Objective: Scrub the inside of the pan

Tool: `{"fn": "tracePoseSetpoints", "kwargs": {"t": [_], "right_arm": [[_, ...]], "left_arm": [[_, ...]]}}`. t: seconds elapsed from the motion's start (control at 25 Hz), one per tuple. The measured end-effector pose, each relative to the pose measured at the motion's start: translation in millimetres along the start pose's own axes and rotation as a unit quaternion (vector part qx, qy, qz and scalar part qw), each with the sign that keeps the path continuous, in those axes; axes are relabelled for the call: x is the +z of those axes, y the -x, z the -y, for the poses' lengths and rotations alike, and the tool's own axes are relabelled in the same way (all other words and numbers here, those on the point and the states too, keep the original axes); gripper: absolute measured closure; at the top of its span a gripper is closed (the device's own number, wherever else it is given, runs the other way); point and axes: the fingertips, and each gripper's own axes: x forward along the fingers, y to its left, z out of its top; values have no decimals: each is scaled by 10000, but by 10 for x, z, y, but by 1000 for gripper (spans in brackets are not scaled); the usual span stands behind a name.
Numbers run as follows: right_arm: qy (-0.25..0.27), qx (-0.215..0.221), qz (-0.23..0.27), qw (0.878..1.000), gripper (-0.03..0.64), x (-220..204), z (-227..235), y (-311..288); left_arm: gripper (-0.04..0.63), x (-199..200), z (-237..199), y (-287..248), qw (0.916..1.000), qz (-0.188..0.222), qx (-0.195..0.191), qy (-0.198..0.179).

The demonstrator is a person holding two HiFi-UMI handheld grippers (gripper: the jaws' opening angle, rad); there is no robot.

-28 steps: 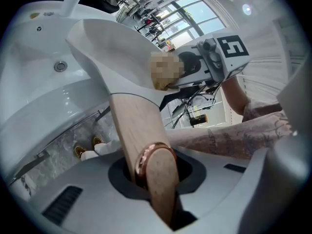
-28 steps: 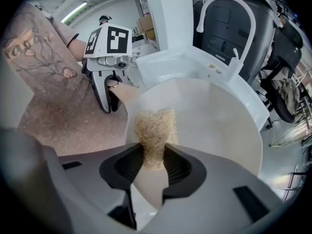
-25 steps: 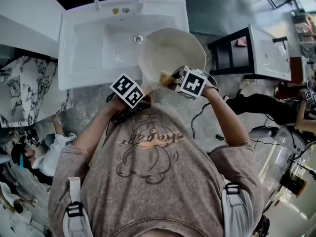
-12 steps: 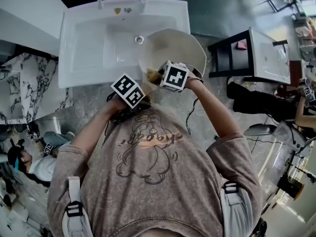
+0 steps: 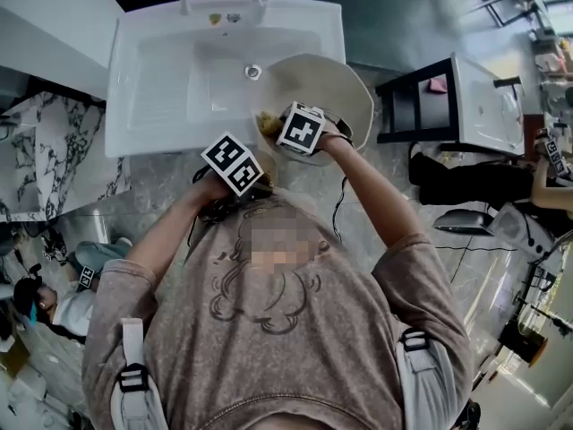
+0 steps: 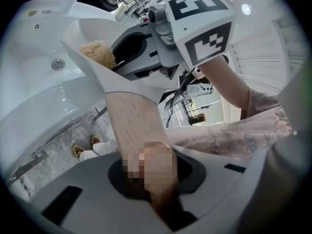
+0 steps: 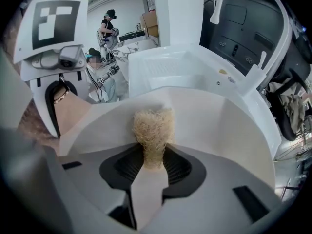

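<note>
Nearest us, our left tool [image 6: 146, 177] is clamped on the wooden handle [image 6: 132, 126] of the cream pan [image 5: 336, 83]. Just beyond, our right tool [image 7: 153, 167] pinches a straw-coloured fibre scrubber [image 7: 152, 126] against the pan's inside wall. The pan is tilted over the white sink [image 5: 161, 79].

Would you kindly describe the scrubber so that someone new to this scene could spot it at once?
Start at the white sink; a cream pan is tilted over its right side. Inside the pan, the right hand-held gripper pinches the scrubber: a straw-coloured, fibrous tuft, the only rough, tangled thing among smooth pale surfaces.
</note>
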Motion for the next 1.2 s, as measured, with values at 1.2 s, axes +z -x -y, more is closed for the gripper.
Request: {"fn": "tracePoseSetpoints", "kwargs": {"t": [1.2], "right_arm": [[-578, -967, 337, 9931, 479, 26, 850, -93]], "left_arm": [[523, 12, 18, -19, 10000, 50, -10, 8]]}}
